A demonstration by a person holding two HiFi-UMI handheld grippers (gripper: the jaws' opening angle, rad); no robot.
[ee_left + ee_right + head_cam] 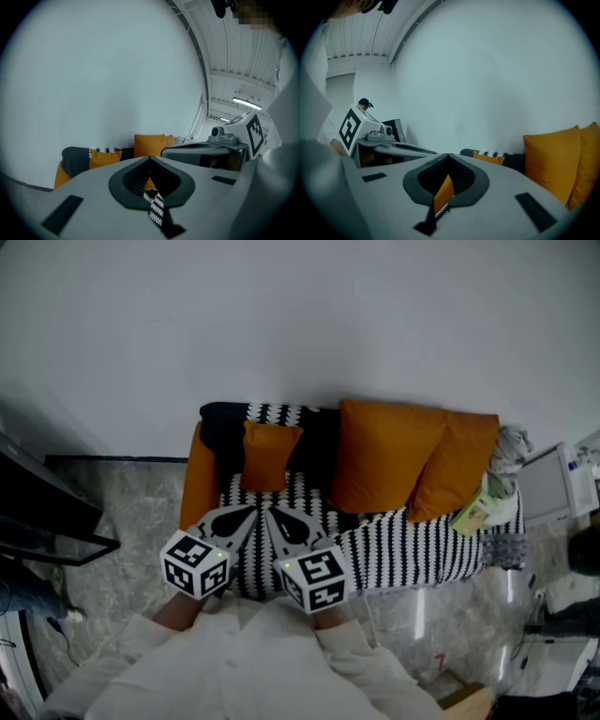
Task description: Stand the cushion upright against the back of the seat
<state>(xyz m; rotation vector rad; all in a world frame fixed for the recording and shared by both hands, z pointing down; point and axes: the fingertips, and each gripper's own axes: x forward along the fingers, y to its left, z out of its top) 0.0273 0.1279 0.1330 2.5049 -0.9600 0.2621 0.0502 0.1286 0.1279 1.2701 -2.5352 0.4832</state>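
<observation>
- Cushion point(270, 454): I take it to be the small orange one at the left end of the sofa point(441, 554), just right of the orange armrest point(199, 486). It already leans close to upright on the sofa's dark back, with its base on the striped seat.
- Handling, as a judgement: light, soft and yielding, with cloth that pinches easily. A top corner or the upper edge looks the best hold, since a grip in the middle would only bunch the cover.
- Left gripper point(246, 514): jaws together on nothing, poised over the front half of the seat and short of the cushion.
- Right gripper point(277, 519): just beside the left one, likewise closed and empty.
- Two large orange cushions point(384, 457) lean on the back toward the right end. Beyond them, at the right corner, lie a pale green packet point(476, 512) and a grey cloth point(506, 451).
- Only the head view takes in the whole sofa and that clutter. The left gripper view shows the cushion's face from low down. The right gripper view shows only the cushion's top edge, with the large pair at its right border.
</observation>
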